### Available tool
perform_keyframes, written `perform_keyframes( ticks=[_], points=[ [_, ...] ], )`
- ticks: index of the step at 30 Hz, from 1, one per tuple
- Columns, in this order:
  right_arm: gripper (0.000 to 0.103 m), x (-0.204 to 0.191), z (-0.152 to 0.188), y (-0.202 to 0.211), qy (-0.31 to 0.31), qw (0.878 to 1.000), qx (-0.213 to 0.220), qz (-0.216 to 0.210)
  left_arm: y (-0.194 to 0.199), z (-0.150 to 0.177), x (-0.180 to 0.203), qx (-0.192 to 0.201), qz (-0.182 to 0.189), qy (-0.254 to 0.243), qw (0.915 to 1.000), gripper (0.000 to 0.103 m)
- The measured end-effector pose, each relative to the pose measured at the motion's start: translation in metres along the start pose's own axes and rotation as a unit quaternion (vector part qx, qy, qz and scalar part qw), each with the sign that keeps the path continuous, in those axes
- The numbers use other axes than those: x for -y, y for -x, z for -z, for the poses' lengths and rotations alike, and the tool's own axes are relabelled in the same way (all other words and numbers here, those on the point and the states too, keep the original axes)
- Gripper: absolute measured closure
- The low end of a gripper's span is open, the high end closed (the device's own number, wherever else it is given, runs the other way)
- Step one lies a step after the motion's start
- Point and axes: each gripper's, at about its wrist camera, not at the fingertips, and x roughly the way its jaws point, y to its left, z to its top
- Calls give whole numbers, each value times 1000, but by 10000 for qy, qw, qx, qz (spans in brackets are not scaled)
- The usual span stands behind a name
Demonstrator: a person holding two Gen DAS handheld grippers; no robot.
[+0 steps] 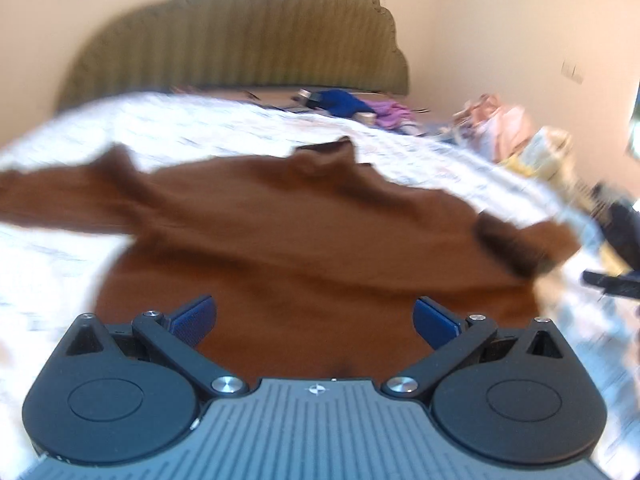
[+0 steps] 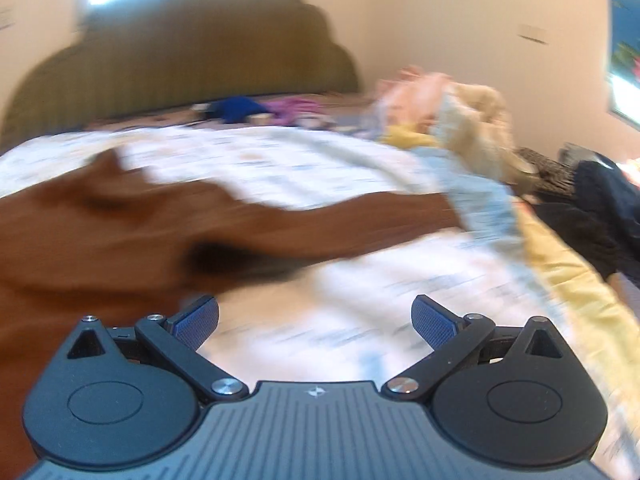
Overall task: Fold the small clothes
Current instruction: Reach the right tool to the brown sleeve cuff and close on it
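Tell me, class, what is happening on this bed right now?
A person holding a gripping tool in each hand is about to fold a brown top spread out on a bed with a pale patterned cover. The left tool is open over the top's lower edge; the right tool is open over the cover beside the top, near one sleeve. Neither grips anything. More clothes are piled further back. The pictures are blurred.

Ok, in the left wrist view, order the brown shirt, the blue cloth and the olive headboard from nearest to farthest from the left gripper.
1. Brown long-sleeved shirt: spread on the bed directly ahead of the left gripper, reaching back between its open fingers.
2. Dark blue cloth: at the far end of the bed, slightly right.
3. Olive ribbed upholstered headboard: against the wall, behind everything.
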Motion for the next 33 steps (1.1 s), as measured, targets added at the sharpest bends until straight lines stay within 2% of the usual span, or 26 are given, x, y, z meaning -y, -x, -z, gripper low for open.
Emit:
perform_keyframes(
  ticks=[3,5,8,11,13,16,18,21,25,27,28,29,30,32,33],
  points=[
    [0,44,-23,-40,-348,9986,-328,-214,-28,-4,8,-196,470,84,9987,0],
    [0,75,-39,-70,-775,9946,-541,-439,-42,0,16,-381,513,15,9980,0],
    [0,112,-60,-103,-1412,9858,-724,-556,-50,9,35,-498,309,-321,9978,0],
    [0,143,-75,-134,-2206,9637,-996,-1125,-56,7,51,-532,516,-356,9966,0],
    [0,156,-77,-152,-2639,9491,-1221,-1211,-57,4,67,-550,752,-459,9946,0],
    [0,172,-73,-172,-3179,9300,-1381,-1220,-64,0,93,-630,914,-677,9915,0],
    [0,177,-70,-180,-3352,9202,-1437,-1421,-70,1,106,-616,995,-771,9901,0],
    [0,174,-71,-185,-3379,9196,-1372,-1462,-86,-3,117,-791,1087,-563,9893,0],
    [0,167,-71,-185,-3267,9233,-1279,-1566,-112,-23,128,-952,1647,-91,9817,0],
    [22,162,-72,-182,-3083,9331,-1222,-1389,-120,-31,131,-989,1701,34,9804,0],
    [53,161,-73,-181,-3006,9360,-1279,-1313,-122,-32,132,-979,1707,55,9804,0],
    [60,160,-74,-180,-2954,9382,-1322,-1223,-123,-33,133,-931,1696,21,9811,0],
    [60,161,-74,-179,-2941,9387,-1286,-1255,-124,-31,133,-861,1669,-43,9822,0],
    [73,162,-76,-177,-2905,9408,-1226,-1245,-127,-28,128,-838,1522,-4,9848,0],
    [73,162,-77,-175,-2897,9426,-1166,-1180,-131,-27,126,-882,1466,110,9852,0]
  ],
)
